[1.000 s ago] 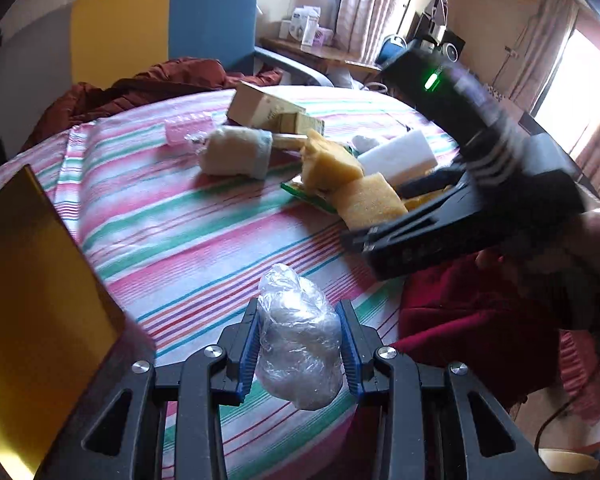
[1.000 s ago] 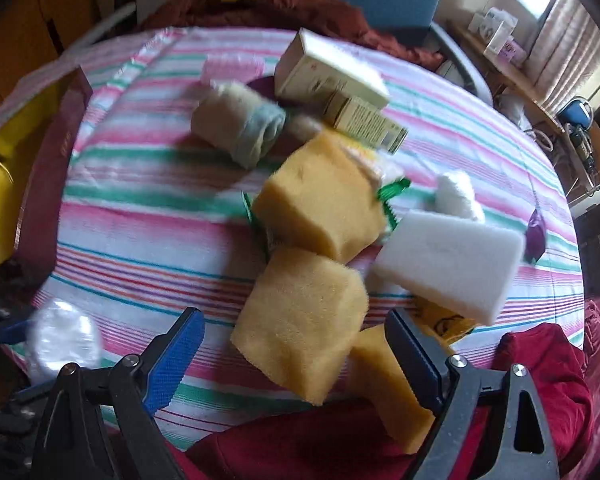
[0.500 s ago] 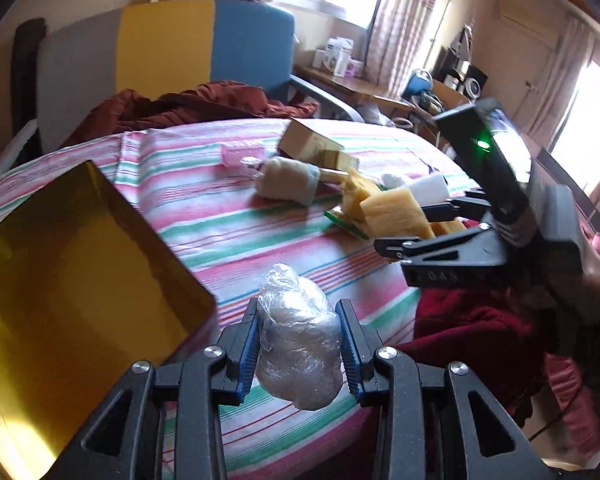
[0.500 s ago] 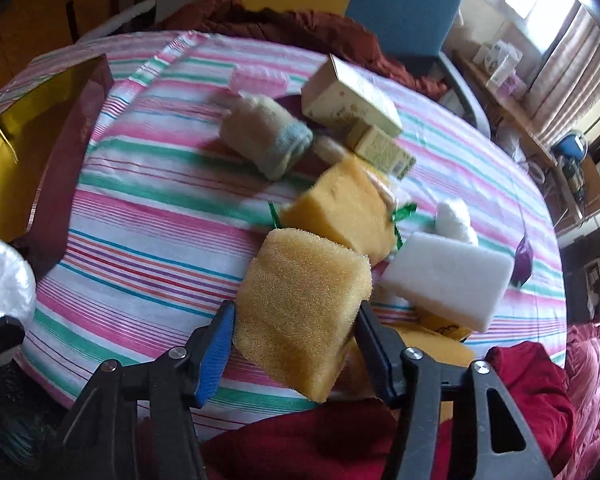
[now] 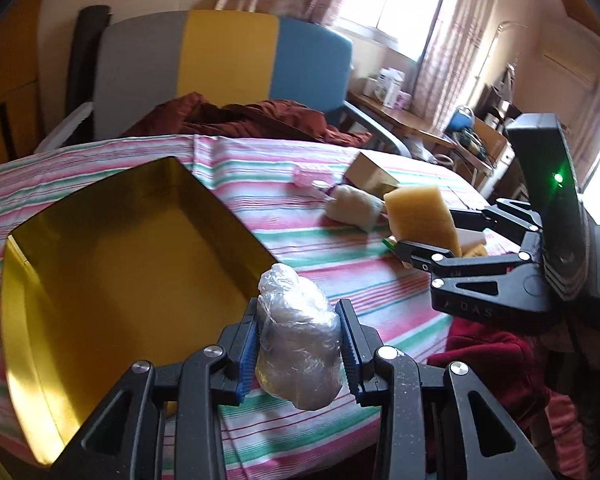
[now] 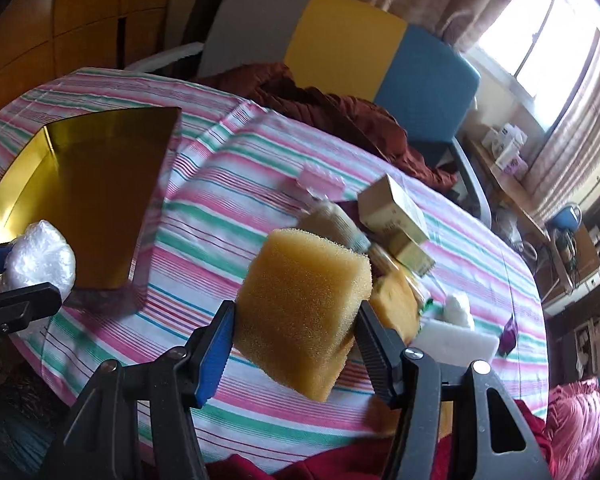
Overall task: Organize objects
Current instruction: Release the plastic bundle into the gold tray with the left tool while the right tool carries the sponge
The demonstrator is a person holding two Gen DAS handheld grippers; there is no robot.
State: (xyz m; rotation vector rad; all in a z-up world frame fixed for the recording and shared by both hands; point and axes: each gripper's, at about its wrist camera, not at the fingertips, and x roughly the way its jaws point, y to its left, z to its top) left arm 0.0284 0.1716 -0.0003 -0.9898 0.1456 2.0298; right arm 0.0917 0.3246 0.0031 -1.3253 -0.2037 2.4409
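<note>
My left gripper (image 5: 298,350) is shut on a crumpled clear plastic wad (image 5: 296,340), held above the table's near edge just right of an open gold box (image 5: 112,280). The wad also shows in the right wrist view (image 6: 40,260). My right gripper (image 6: 294,330) is shut on a yellow sponge block (image 6: 304,308), lifted above the striped tablecloth (image 6: 228,200); from the left wrist view the sponge (image 5: 420,216) hangs to the right of the box. The gold box (image 6: 84,184) lies at the table's left.
A pile remains mid-table: a cream cloth roll (image 5: 354,206), cardboard boxes (image 6: 392,208), a pink item (image 6: 320,180), another yellow sponge (image 6: 396,304), a white foam block (image 6: 456,344). A chair (image 6: 340,52) with maroon cloth (image 6: 332,112) stands behind.
My right gripper closed on the yellow sponge and lifted it off the pile toward the left. My left gripper carried the plastic wad left, bringing the gold box into fuller view.
</note>
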